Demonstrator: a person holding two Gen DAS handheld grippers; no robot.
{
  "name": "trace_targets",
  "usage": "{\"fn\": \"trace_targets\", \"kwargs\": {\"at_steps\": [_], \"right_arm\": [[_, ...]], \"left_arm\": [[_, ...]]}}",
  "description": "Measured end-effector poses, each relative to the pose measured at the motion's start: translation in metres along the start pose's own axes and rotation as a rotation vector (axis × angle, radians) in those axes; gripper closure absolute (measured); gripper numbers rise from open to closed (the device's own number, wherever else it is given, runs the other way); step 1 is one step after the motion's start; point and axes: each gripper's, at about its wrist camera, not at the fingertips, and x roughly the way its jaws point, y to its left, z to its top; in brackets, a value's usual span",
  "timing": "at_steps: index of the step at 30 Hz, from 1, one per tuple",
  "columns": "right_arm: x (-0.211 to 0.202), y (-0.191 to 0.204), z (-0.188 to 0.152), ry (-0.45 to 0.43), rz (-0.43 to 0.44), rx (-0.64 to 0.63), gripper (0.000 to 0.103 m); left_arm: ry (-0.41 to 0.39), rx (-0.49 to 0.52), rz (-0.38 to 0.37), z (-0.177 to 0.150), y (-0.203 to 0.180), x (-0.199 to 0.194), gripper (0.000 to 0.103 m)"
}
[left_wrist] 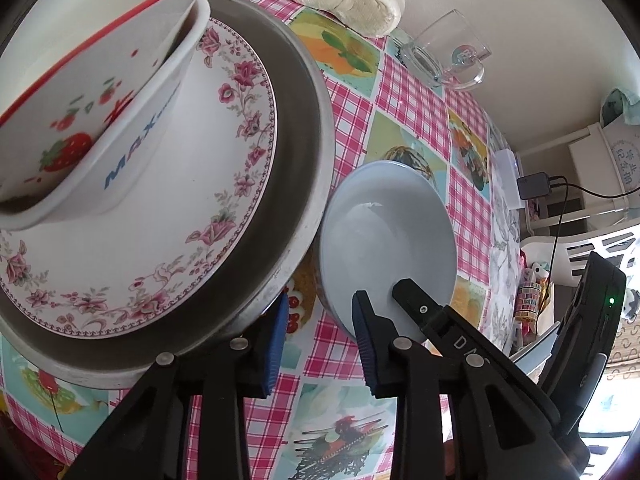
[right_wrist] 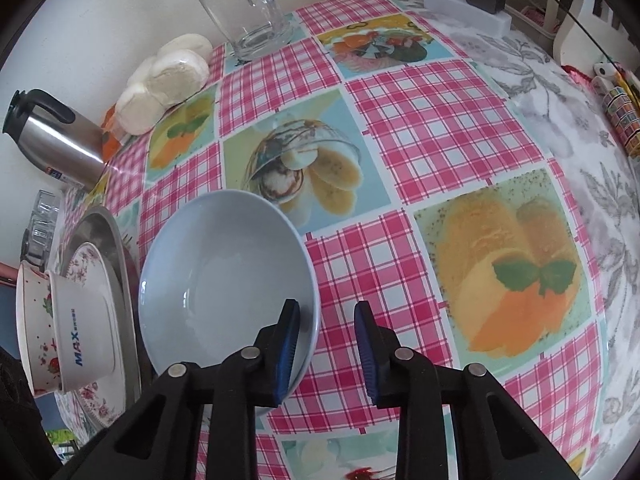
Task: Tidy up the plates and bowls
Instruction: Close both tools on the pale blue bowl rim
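Right of the blue bowl the tabletop lies open to its far edge. Left, the steel tray with stacked dishes crowds the bowl. A glass mug, white buns and kettle line the wall

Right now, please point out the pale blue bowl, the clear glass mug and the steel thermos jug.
pale blue bowl (right_wrist: pixel 224 276): right wrist view, inner wall.
clear glass mug (right_wrist: pixel 244 8): right wrist view, side wall.
steel thermos jug (right_wrist: pixel 66 146): right wrist view, metal body.
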Motion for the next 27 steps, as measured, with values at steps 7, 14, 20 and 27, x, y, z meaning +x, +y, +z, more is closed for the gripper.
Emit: {"fn": "trace_targets", "kwargs": {"at_steps": [7, 14, 20, 27], "right_arm": [[-0.009, -0.012, -0.007, 0.01, 0.003, -0.003, 0.072], [-0.015, -0.024, -0.009, 0.013, 0.014, 0.024, 0.072], [-0.017, -0.03, -0.01, 0.009, 0.021, 0.047, 0.072], [-0.017, -0.026, -0.012, 0.001, 0.006, 0.038, 0.073]], "left_arm": [[0.003, 0.027, 0.014, -0.002, -0.007, 0.006, 0.07], [-0.015, 0.085, 0.043, -0.002, -0.016, 0.012, 0.07], [-0.031, 0.128, 0.052, -0.001, -0.023, 0.018, 0.078], [-0.052, 0.159, 0.056, 0.001, -0.027, 0.025, 0.087]]}}
